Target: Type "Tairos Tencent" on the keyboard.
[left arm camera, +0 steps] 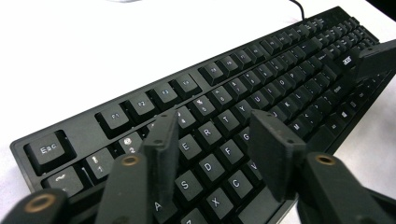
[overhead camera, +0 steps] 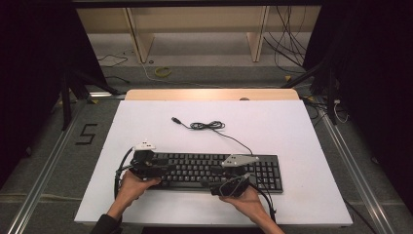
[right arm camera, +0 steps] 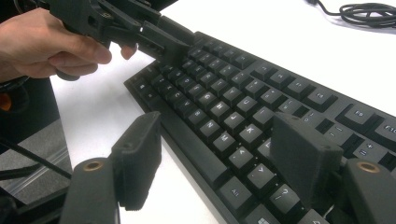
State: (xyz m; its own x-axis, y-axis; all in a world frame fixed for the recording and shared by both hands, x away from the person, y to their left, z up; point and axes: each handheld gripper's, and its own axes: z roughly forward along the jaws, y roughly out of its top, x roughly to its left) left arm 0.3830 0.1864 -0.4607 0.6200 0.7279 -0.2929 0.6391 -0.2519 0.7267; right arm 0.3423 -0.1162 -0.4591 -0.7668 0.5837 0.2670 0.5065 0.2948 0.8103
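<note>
A black keyboard lies flat on the white worktop, long side running across in front of me, its cable trailing away behind it in a loose coil. My left gripper sits over the keyboard's left end, its two fingers parted with a clear gap between them. Seen along them, the letter keys around E, R, D and F lie directly beneath that gap, and the finger tips hover just above the key tops without pinching anything; the Esc key sits off toward the near corner. My left hand holds that gripper at the keyboard's front left corner. My right gripper stands over the front edge of the keyboard near its middle, its fingers spread wide apart: one hangs just off the front edge over the bare worktop, the other lies over the keys of the bottom rows. Nothing is clamped between them. My right hand rests just in front of the keyboard.
</note>
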